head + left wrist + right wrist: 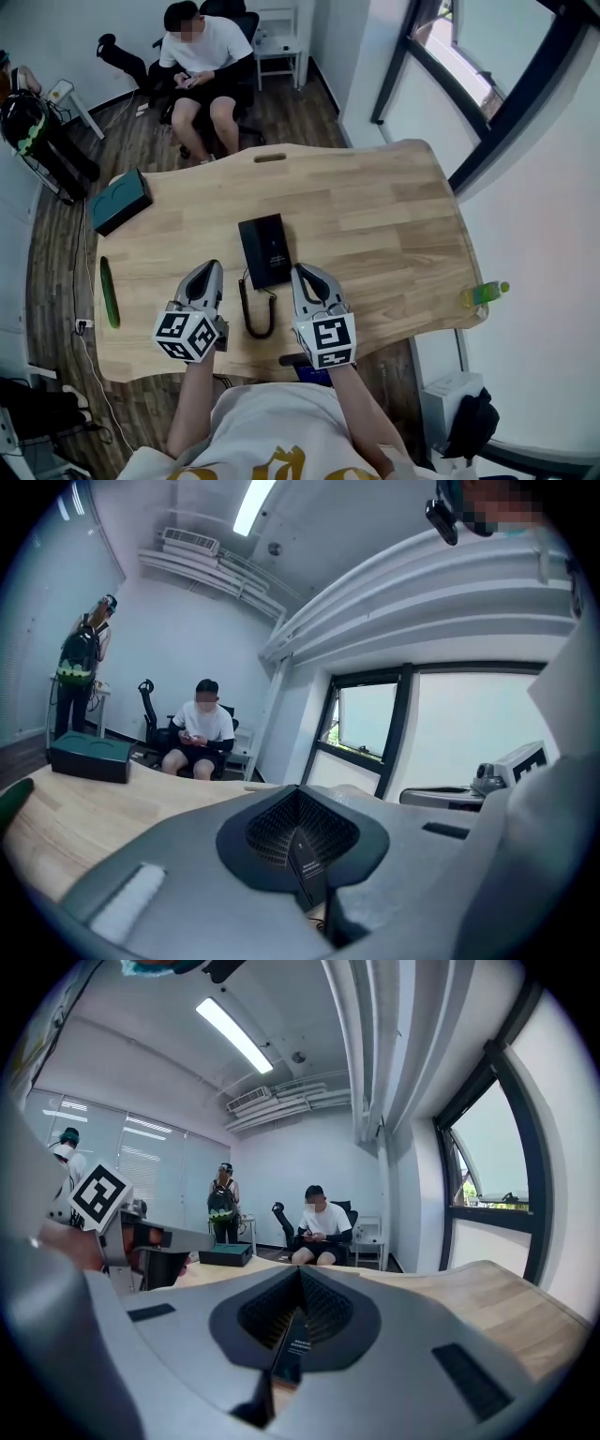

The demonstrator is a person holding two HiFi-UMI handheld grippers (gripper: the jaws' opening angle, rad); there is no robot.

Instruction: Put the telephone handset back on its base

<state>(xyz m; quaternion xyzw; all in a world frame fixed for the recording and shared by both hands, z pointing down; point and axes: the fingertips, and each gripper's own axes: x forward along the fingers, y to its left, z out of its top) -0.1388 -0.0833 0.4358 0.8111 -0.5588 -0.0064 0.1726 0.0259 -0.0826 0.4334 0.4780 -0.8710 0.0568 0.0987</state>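
The telephone [265, 248] is seen as a flat black rectangle lying near the middle of the wooden surface [394, 225], its long side running away from the person holding the grippers. Small pale print is visible on its top. From above, the handset cannot be told apart from the base. A black coiled cord [258, 314] is looped from the telephone's near end toward the near edge of the surface and back.

The cord and the near end of the telephone are flanked by the left hand-held gripper [214, 266] and the right hand-held gripper [302, 271], each just beside the telephone and touching neither it nor the cord. In each gripper's own view the jaws are seen clenched together with only a thin slit left between them, and nothing is grasped.

Farther out, a dark green box [120, 200] is set near the far left corner, a slim green object [110, 292] lies along the left edge, and a green bottle [483, 293] lies at the right edge.

The full layout is given only by the head view. In the two gripper views the surface is largely hidden by the jaws, but the room is shown at eye level: a seated person [202, 61] in a white shirt, a standing person [223, 1206] with a backpack, ceiling lights and a window [375, 726]. The other gripper's marker cube [98, 1199] is shown only by the right gripper view.
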